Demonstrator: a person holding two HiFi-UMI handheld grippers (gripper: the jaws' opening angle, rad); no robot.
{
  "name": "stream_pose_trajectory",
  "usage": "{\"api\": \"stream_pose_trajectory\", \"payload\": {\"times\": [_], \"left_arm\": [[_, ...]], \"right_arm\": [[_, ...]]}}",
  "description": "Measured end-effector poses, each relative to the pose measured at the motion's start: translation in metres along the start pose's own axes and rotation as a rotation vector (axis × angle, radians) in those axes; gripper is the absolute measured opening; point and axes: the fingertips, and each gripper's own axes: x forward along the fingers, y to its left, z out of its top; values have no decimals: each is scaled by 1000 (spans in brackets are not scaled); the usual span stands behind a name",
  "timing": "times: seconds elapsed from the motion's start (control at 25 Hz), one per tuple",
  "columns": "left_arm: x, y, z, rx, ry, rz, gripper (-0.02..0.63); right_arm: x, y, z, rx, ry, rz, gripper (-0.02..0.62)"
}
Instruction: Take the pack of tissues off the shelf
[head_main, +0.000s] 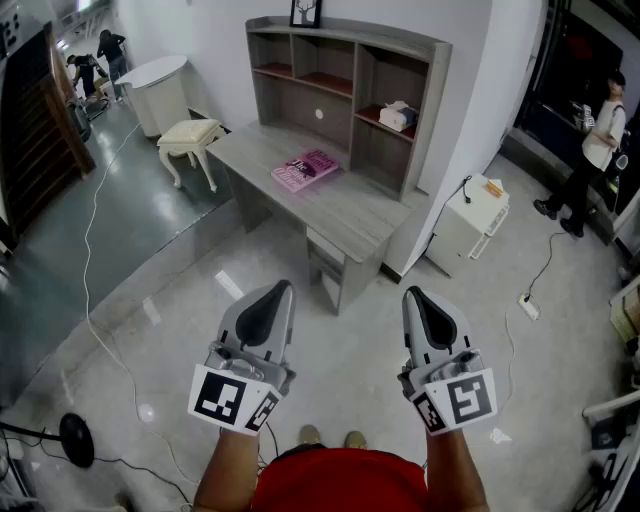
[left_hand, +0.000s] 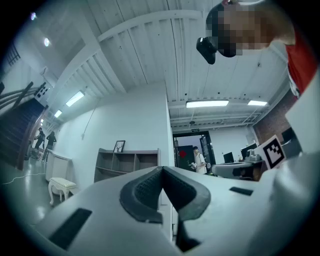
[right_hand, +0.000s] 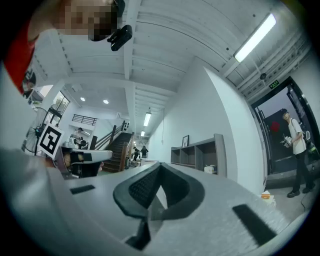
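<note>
A pale grey polished floor (head_main: 150, 300) spreads under both grippers and runs ahead to a long grey wood-grain desk (head_main: 350, 215), which stands well ahead of them, slightly nearer the line of the right one. On the far edge of that desk sits a grey open-fronted shelf unit with reddish-brown boards (head_main: 380, 36), set against the white wall. Far off ahead and left of the left gripper stands a rounded white cabinet (head_main: 160, 90), and ahead and right of the right gripper, beside the desk's end, a small white boxy cabinet (head_main: 465, 225). A cream cushioned stool with curved legs (head_main: 190, 133) stands at the desk's left end.

The left gripper (head_main: 285, 287), grey with a black-and-white marker cube, is held low in front of the person; its jaws are pressed together with nothing between them. The right gripper (head_main: 412, 293) (same build, same height) has its jaws together too, and empty.

A pink book (head_main: 306, 169) lies flat on the desk top, straight ahead between the two grippers. The white pack of tissues (head_main: 398, 116) rests in the shelf unit's lower right compartment, well beyond the right gripper. A small black picture frame (head_main: 306, 12) stands on the unit's top.
</note>
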Motion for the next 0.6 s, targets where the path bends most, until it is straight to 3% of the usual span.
{"api": "stream_pose_trajectory", "payload": {"times": [0.6], "left_arm": [[-10, 47, -11, -28, 3, -10, 8]], "right_arm": [[28, 17, -17, 34, 28, -50, 5]]}}
